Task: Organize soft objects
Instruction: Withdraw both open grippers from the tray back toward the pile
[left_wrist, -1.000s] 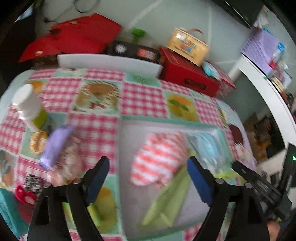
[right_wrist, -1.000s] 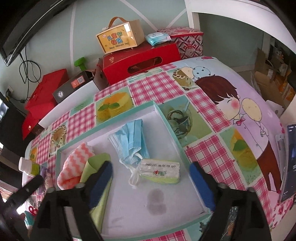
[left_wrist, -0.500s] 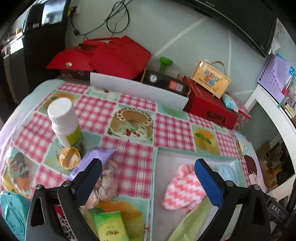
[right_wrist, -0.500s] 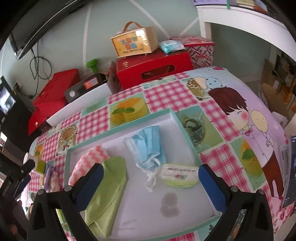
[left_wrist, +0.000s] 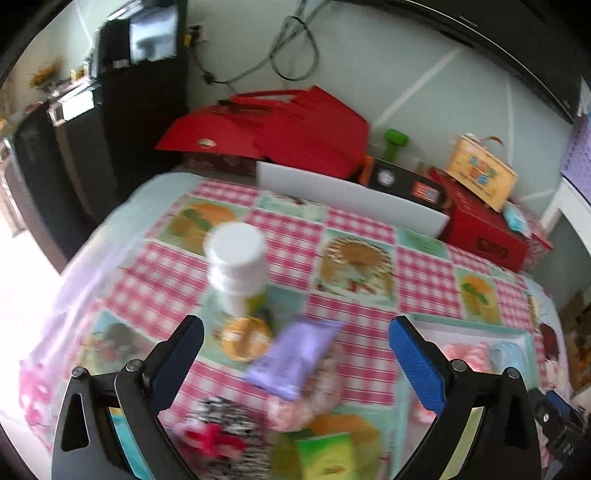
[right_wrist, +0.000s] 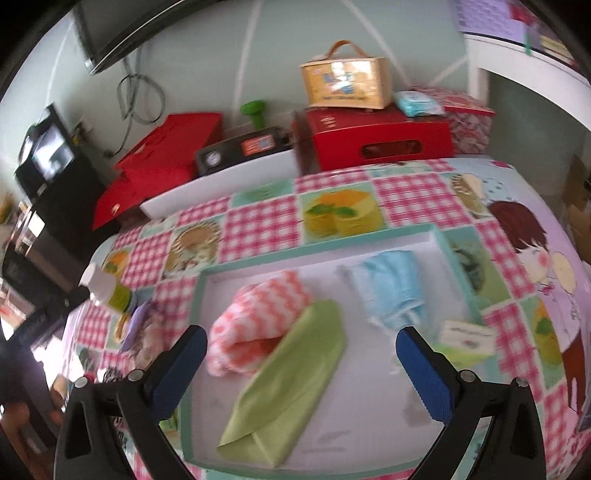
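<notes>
Glossy tablecloth (left_wrist: 354, 236) in pink gingham and printed cake squares covers the whole rounded table, and I read it as slick vinyl from the sheen. On it sits my shallow white tray (right_wrist: 373, 254) with a mint-green rim, rectangular and flat-bottomed. Inside the tray, a smooth lime-green cloth (right_wrist: 291, 384) lies folded into a long slab, its upper end overlapping a fluffy coral-and-white zigzag towel (right_wrist: 258, 314) rolled into a soft lump. Beside them rests a crumpled stack of pale blue pleated masks (right_wrist: 395, 288), then a small soft tissue pack (right_wrist: 467, 338) near the tray's right wall. Outside the tray, under my left gripper (left_wrist: 295, 354), I see a white-capped plastic bottle (left_wrist: 238, 266), a flat purple packet (left_wrist: 295, 360) on a puffy pinkish bundle (left_wrist: 314, 395), all blurred. Its blue textured pads stand wide apart, having just spread further, gripping nothing. My right gripper (right_wrist: 301, 363) hangs over the tray, pads likewise spread wide and empty
</notes>
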